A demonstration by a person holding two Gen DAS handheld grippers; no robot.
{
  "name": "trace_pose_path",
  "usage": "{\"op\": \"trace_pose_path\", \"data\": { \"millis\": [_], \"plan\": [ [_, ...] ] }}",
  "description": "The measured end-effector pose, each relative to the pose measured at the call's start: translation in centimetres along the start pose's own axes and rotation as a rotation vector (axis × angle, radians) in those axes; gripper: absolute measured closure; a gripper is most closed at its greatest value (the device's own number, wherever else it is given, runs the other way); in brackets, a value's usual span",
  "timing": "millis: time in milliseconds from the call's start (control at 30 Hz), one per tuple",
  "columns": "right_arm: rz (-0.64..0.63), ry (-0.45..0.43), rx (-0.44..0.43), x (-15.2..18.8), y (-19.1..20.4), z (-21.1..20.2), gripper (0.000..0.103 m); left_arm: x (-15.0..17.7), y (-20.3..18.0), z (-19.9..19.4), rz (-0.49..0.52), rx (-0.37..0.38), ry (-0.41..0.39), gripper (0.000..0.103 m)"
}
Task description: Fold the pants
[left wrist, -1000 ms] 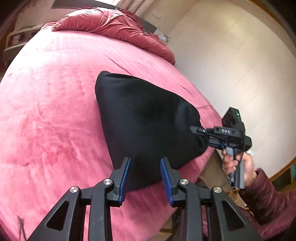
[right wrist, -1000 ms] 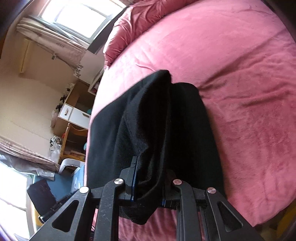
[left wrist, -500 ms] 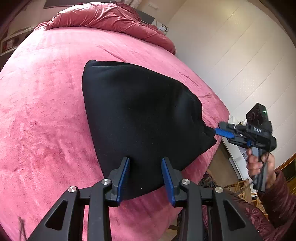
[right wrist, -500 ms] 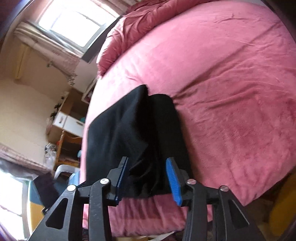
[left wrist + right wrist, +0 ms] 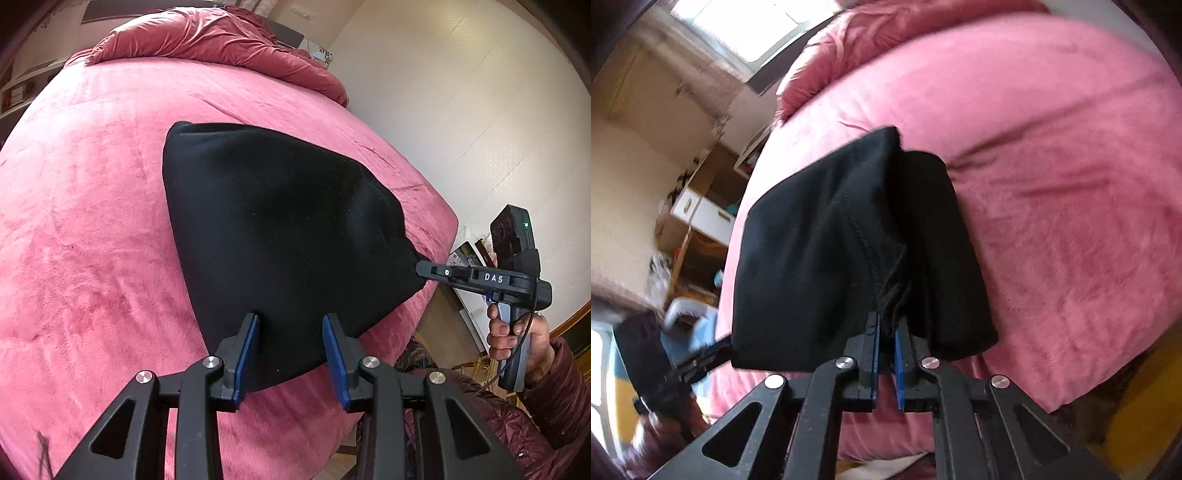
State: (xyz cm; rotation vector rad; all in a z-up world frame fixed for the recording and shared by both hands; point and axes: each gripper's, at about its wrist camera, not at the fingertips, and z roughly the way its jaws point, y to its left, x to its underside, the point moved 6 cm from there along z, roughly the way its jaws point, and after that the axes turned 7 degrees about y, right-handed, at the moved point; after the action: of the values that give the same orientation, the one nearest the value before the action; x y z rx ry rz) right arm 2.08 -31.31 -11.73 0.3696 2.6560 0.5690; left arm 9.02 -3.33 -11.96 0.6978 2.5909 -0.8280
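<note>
The black pants [image 5: 280, 236] were already folded into a compact stack near the bed's [image 5: 92, 221] edge. One corner was pinched by the right tongs [image 5: 885, 332], just closed; the left tongs [image 5: 290, 343] were held part-open, gripping nothing. Only straightening seemed left.

We see black pants [image 5: 273, 236] on a plain pink blanket [image 5: 92, 229], blue pads [image 5: 874, 363] on black grippers, a maroon sleeve [image 5: 554, 398].

Open bed on my left, crowded on my right

The pink bed [image 5: 92, 221] lies bare left of and beyond the black pants [image 5: 277, 229], free up to the heaped duvet [image 5: 207, 40]; my right tongs [image 5: 421, 267], clamped on the pants' corner, block the bed's right edge.
</note>
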Motion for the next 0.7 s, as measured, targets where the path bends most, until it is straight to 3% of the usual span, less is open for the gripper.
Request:
{"op": "trace_pose_path", "data": {
  "millis": [133, 300, 433, 533, 700],
  "plan": [
    [0.038, 0.056, 0.035, 1.0, -2.1, 1.4, 0.096, -0.1, -0.8, 0.1, 0.022, -0.042, -0.001, 0.067],
    [0.018, 0.035, -0.014, 0.3, -1.2, 0.4, 0.09, -0.9, -2.0, -0.8, 0.073, -0.131, -0.03, 0.067],
    [-0.033, -0.021, 0.023, -1.6, -0.3, -1.2, 0.088, -1.9, -2.8, -1.5, 0.103, -0.18, -0.064, 0.066],
    [-0.031, -0.053, 0.025, -3.8, -0.1, -1.1, 0.058, -2.3, -3.4, -1.2, 0.134, -0.216, -0.063, 0.066],
    [-0.022, -0.054, 0.016, -8.1, 0.6, 1.9, 0.055, -2.3, -3.5, -0.2, 0.149, -0.247, -0.043, 0.066]
  ]
}}
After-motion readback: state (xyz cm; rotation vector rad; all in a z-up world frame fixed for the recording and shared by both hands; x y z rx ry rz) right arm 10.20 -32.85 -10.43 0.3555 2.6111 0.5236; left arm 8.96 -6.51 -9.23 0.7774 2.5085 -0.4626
